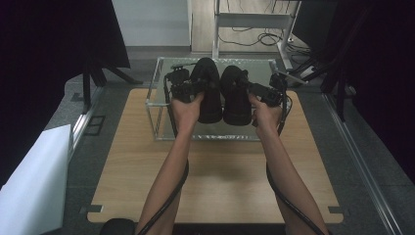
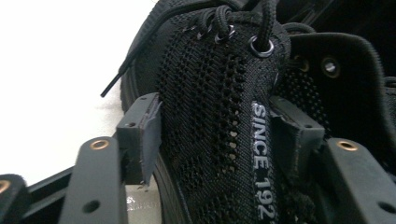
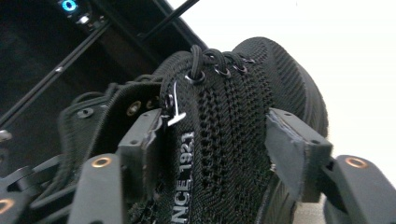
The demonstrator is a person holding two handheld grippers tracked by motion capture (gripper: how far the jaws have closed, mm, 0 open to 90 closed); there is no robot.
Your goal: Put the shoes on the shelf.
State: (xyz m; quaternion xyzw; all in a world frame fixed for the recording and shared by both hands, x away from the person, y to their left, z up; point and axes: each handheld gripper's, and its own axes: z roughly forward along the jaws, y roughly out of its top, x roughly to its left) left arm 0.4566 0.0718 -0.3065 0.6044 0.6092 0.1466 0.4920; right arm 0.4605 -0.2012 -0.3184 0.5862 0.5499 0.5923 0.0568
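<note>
Two black mesh lace-up shoes stand side by side, toes away from me, on top of a clear metal-framed rack [image 1: 157,117]. My left gripper [image 1: 195,90] is at the outer side of the left shoe [image 1: 208,100]. In the left gripper view the gripper [image 2: 217,130] straddles that shoe's [image 2: 205,93] lettered side wall, and its pads [image 2: 140,133] sit loosely beside the mesh. My right gripper [image 1: 255,92] is at the right shoe [image 1: 236,103]. In the right gripper view the gripper [image 3: 219,144] straddles this shoe's [image 3: 233,107] upper, with the right-hand pad [image 3: 299,149] off the mesh.
The rack stands at the far half of a wooden table [image 1: 220,171]. A white board [image 1: 34,181] leans at the left. Dark curtains, stand legs [image 1: 98,73] and a metal frame with cables [image 1: 254,22] surround the table's back and sides.
</note>
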